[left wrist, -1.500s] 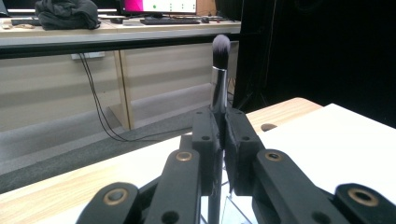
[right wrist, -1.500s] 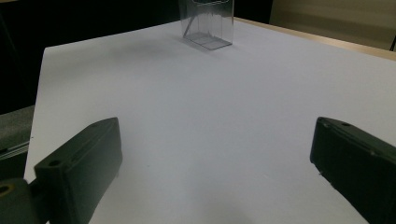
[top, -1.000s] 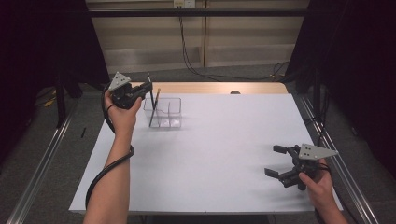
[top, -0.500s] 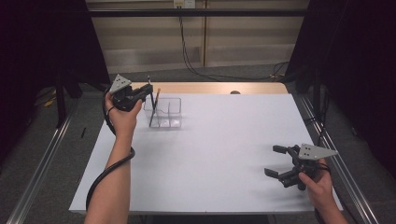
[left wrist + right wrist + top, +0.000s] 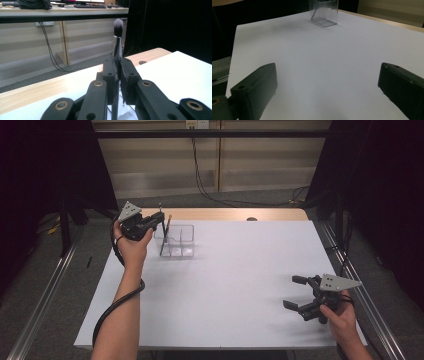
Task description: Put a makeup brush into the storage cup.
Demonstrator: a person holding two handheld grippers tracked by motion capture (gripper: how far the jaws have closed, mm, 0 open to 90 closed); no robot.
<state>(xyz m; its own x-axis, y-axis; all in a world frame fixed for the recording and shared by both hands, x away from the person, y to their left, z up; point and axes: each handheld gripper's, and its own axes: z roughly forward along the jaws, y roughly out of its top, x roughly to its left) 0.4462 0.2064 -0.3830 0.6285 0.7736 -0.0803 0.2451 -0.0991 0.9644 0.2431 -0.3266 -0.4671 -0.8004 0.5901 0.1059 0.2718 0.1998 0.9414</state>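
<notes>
A make-up brush with a dark tuft, silver ferrule and black handle stands upright between the jaws of my left gripper, which is shut on its handle. In the high view that gripper hovers at the left rim of a clear plastic organizer at the table's far left, and the brush pokes up above it. A second slim stick leans inside the organizer. My right gripper rests open near the front right corner, with nothing between its jaws. The organizer lies far ahead of it.
The white tabletop spreads between the two hands. A wooden strip runs along its far edge. Metal rails flank the table, and cables hang down the wall behind.
</notes>
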